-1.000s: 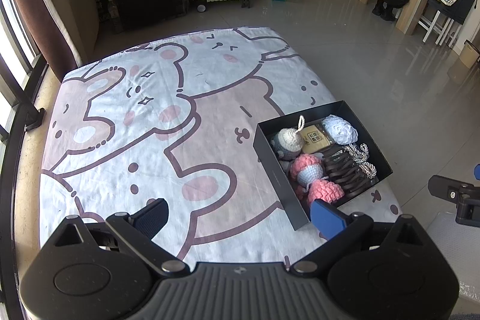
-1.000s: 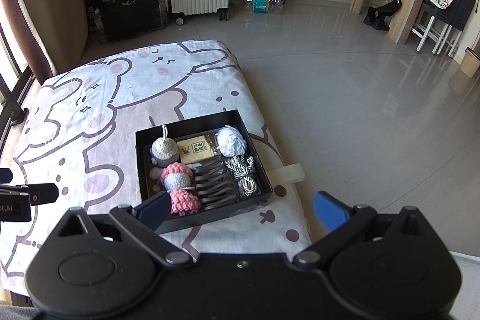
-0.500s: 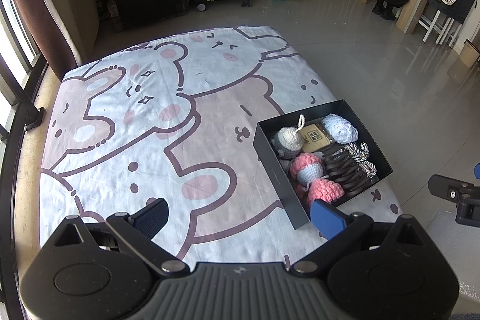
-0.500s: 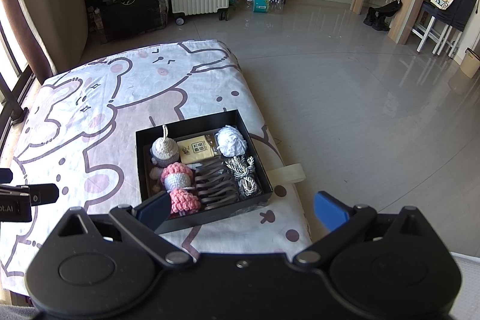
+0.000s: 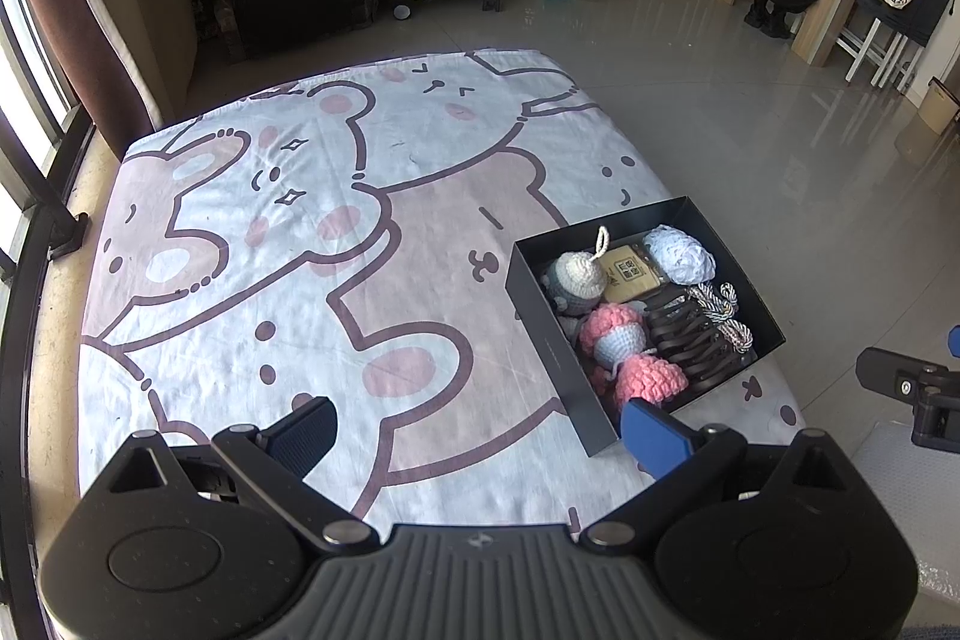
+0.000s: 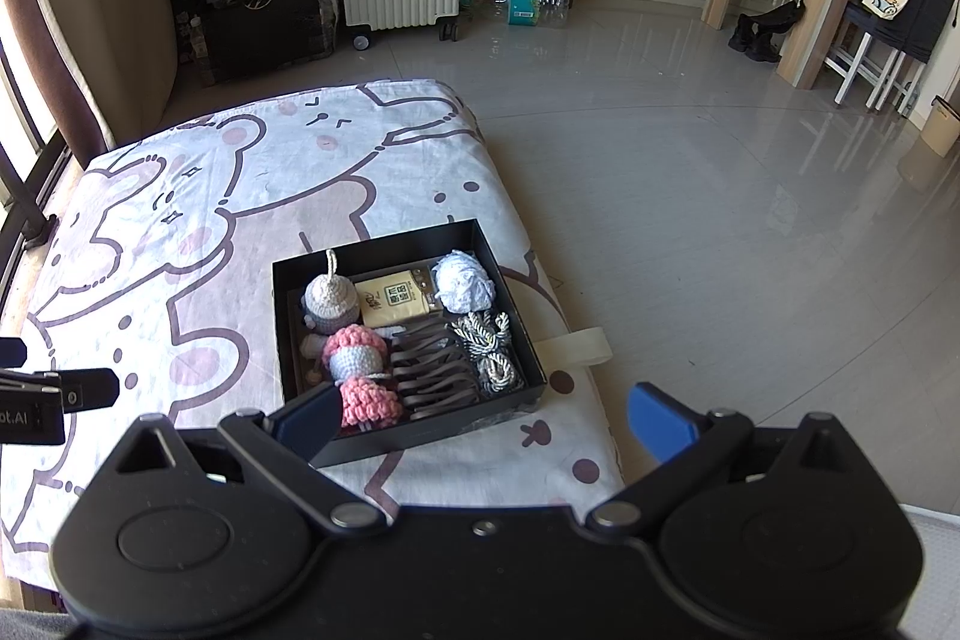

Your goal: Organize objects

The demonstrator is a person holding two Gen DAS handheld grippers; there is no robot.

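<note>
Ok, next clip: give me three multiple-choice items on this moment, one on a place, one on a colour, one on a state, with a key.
1. Where does the black box sit on the bear-print sheet?
A. near the sheet's right edge
B. at the far corner by the suitcase
C. on the floor

2. What colour is the crochet piece nearest the box's front wall?
A. green
B. pink
C. yellow

3. How do the two grippers stand?
A. both shut on yarn
B. left open, right shut
C. both open and empty

Key: 1 A, the box lies close to the sheet's edge next to the tiled floor. 2 B, the piece against the front wall is pink. 3 C, the left gripper and right gripper each show fingers wide apart with nothing between them.
</note>
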